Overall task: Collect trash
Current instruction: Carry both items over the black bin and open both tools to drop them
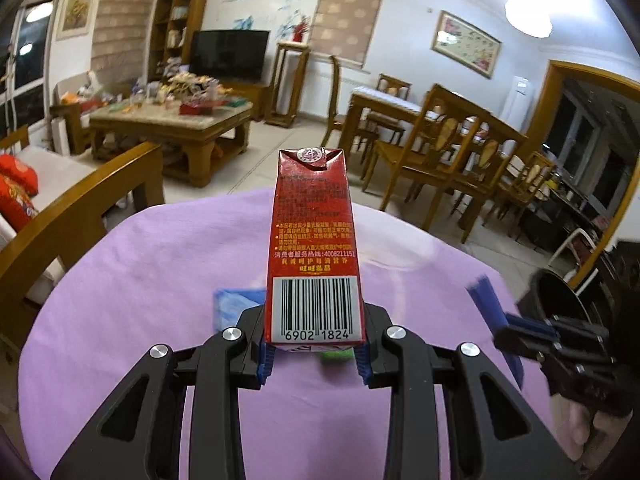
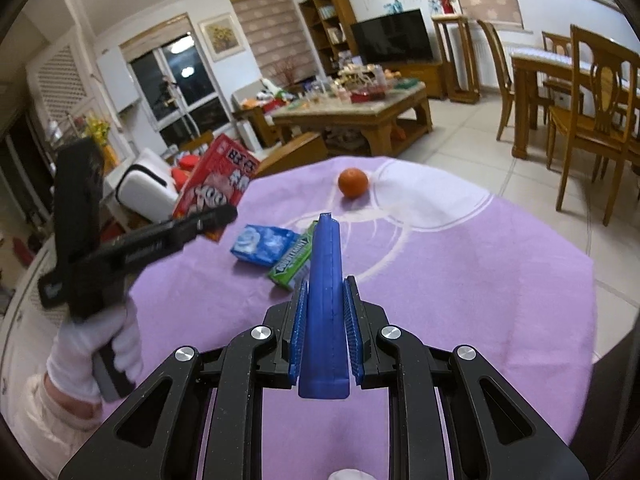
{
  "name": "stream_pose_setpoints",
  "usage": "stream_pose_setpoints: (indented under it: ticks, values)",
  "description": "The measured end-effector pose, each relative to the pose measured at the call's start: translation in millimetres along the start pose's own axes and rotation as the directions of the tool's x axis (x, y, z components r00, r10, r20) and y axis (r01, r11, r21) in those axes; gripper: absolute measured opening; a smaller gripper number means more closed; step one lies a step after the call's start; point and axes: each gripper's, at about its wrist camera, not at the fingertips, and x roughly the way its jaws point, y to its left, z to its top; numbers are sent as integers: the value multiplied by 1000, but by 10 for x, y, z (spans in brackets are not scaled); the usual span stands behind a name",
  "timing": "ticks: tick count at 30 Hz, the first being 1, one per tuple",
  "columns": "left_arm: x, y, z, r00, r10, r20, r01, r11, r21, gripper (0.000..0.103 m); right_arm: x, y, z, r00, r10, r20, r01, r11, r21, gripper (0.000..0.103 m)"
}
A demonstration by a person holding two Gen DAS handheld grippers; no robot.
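While left tongs (image 1: 314,350) clamp it, red carton (image 1: 314,248) shows a barcode.

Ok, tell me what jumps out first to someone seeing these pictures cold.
The tall red drink carton clamped upright in the left claw fills the left wrist view. In the right wrist view, a blue plastic brush handle stands gripped in the right claw. Beyond it, a round orange fruit sits alone on the purple tablecloth.
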Motion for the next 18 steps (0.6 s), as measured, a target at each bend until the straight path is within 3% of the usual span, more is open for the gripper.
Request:
stream_pose_setpoints:
  ticks: [10,18]
  values:
    - [-322,-1069,-266,996,-70,55,60,984,165,32,-954,-313,-351,994,-73,84,71,997,26,19]
    - [-312,-1899,-430,987,-145,67,118,944,309,32,-1701,-897,-697,972,-180,152,162,979,124,19]
